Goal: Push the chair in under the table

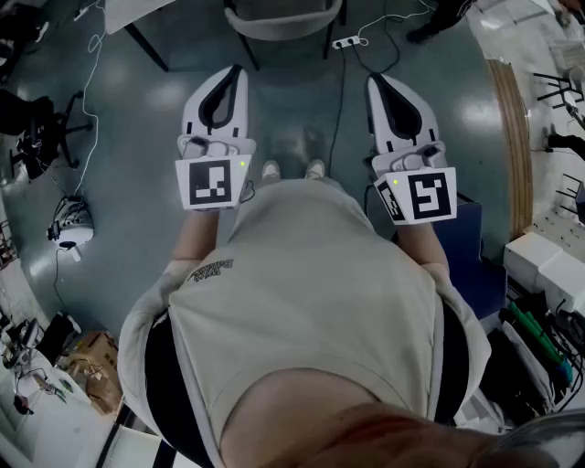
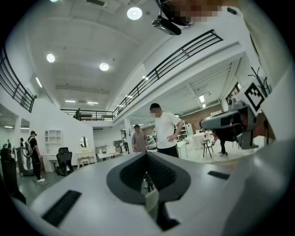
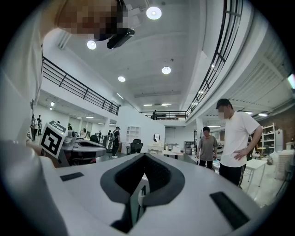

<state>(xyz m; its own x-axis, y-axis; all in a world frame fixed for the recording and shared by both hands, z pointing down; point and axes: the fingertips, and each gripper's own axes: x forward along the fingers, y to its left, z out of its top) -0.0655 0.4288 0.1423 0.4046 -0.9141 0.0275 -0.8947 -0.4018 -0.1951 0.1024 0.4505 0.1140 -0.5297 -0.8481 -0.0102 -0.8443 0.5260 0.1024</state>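
Both tools are clenched shut with nothing between their jaws. The left tool (image 1: 234, 75) and the right tool (image 1: 377, 82) are held level, side by side in front of the person's chest, apart from each other and pointing ahead over the floor (image 1: 137, 183). The person's shoes (image 1: 292, 169) show on the floor between them. The chair (image 1: 283, 20) stands on the floor straight ahead of the person, well apart from both tools, at the far edge of the floor in the head view. A white table (image 1: 137, 11) has its corner near the chair, on the person's left; the chair sits beside that corner, not under it as far as I can see. A white power strip (image 1: 345, 42) lies on the floor just beside the chair. Across the hall, a bystander in a white T-shirt (image 2: 166, 131) stands hands on hips.
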